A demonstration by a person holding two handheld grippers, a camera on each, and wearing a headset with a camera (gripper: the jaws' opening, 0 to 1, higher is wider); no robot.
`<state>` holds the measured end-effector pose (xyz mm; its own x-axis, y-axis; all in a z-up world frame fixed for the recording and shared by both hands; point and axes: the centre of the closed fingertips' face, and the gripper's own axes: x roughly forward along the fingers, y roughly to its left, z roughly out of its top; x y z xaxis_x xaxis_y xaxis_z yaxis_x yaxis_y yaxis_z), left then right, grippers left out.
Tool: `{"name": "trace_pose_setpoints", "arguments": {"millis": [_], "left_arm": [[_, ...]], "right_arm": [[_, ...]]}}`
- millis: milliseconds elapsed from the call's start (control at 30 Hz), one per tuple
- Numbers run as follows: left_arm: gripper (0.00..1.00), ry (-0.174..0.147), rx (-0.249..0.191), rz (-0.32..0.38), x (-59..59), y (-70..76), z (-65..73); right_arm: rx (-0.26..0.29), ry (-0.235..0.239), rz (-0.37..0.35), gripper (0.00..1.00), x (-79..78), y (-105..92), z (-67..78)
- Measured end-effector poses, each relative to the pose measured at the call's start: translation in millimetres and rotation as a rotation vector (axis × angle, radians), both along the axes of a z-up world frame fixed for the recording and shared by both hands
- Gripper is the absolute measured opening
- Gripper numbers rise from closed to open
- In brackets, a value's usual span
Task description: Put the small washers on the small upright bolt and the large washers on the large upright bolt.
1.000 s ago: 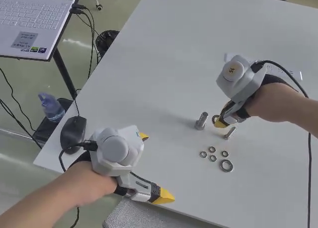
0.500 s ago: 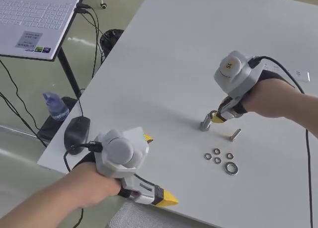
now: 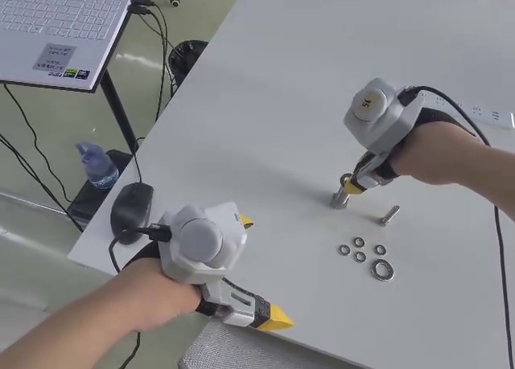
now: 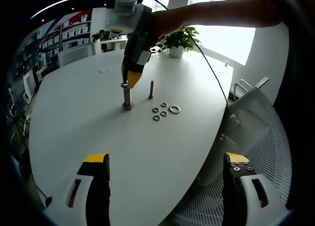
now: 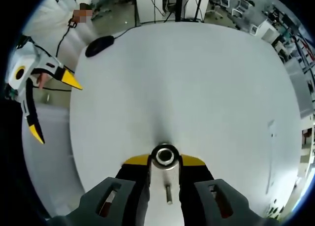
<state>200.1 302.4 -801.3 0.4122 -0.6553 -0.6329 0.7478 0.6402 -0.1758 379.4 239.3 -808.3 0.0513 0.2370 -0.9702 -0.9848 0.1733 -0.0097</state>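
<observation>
right claw (image 3: 348,184) pinching a large washer (image 5: 154,157) at the large bolt (image 3: 339,198) tip; released off-centre, it may snag, tilt and roll across the bench (image 3: 282,104). left claw (image 4: 166,159) hangs spread.

Large washer (image 5: 165,156) in right tool (image 5: 164,161)

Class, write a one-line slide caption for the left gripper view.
Right claw holds a large washer over the large bolt, loose washers nearby.

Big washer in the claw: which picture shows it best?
The right gripper view: the washer sits close up, hole showing, between the tips of the right claw. The head view shows it small, at the big bolt's top; the left gripper view shows it tiny and far.
</observation>
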Motion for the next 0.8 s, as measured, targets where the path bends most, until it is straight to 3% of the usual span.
{"name": "trace_pose_setpoints", "arguments": {"millis": [800], "left_arm": [[0.95,0.011,-0.005,0.003,-2.1,1.4,-2.9]], "right_arm": [[-0.015,0.011,0.004,0.21,-0.3,0.7,-16.4]]}}
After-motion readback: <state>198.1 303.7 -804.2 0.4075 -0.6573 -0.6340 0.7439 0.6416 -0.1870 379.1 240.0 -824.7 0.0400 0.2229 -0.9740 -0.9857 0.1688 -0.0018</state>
